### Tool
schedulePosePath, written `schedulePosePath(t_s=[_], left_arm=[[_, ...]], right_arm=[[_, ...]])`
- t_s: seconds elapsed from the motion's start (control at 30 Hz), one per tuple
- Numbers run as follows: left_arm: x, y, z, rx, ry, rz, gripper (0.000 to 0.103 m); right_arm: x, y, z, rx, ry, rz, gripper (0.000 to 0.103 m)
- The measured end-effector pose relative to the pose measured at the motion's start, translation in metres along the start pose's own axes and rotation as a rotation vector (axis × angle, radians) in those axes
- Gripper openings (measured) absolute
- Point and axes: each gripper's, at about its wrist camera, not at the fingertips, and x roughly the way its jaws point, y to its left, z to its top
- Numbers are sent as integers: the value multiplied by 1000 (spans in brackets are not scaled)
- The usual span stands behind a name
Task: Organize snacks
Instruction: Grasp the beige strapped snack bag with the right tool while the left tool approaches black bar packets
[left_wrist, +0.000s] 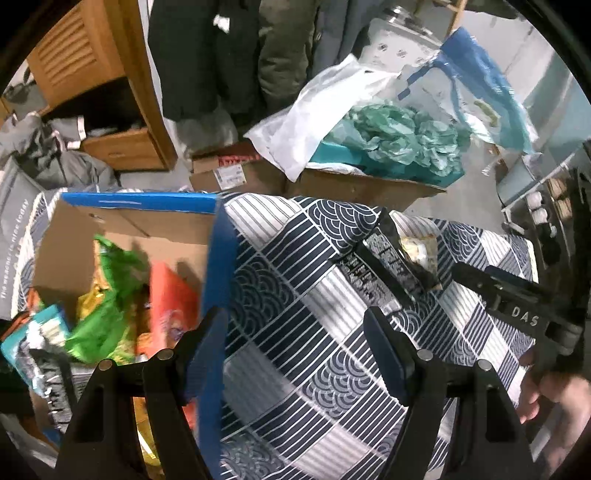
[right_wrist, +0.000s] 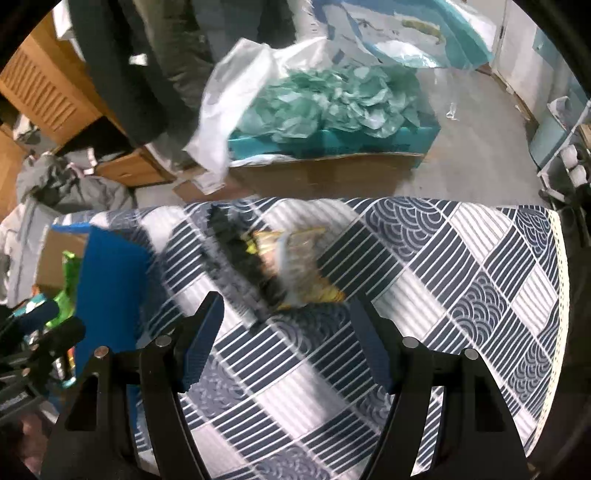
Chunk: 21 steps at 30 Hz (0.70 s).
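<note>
1. The left gripper (left_wrist: 295, 328) is seen nearest in the left wrist view, its fingers spread apart with nothing held between them, above a tablecloth (left_wrist: 295, 369) patterned in navy and white stripes and waves.
2. The right gripper (right_wrist: 286, 317) is likewise held wide apart and empty over the same cloth (right_wrist: 461, 295).
3. A black and clear snack packet (right_wrist: 280, 266) is shown lying flat on the cloth just ahead of the right gripper's fingers; it is blurred in that view. In the left wrist view the same packet (left_wrist: 399, 254) is seen well to the right.
4. A cardboard box with blue edges (left_wrist: 218, 266) is placed on the table's left side; a green bag (left_wrist: 107, 314), an orange packet (left_wrist: 170, 306) and other snacks are piled inside.
5. Beyond the table, a floor carton filled with teal tissue (left_wrist: 399, 136) is visible beside a wooden cabinet (left_wrist: 88, 55).
</note>
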Motion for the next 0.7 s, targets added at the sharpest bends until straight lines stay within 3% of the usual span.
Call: schedulePosePath(t_s=[0.3, 0.7], left_arm=[[38, -19, 20, 3, 28, 23, 77], [56, -7, 25, -65, 53, 7, 77]], right_arm=[[48, -7, 21, -21, 42, -17, 72], [82, 21, 18, -93, 100, 1, 72]])
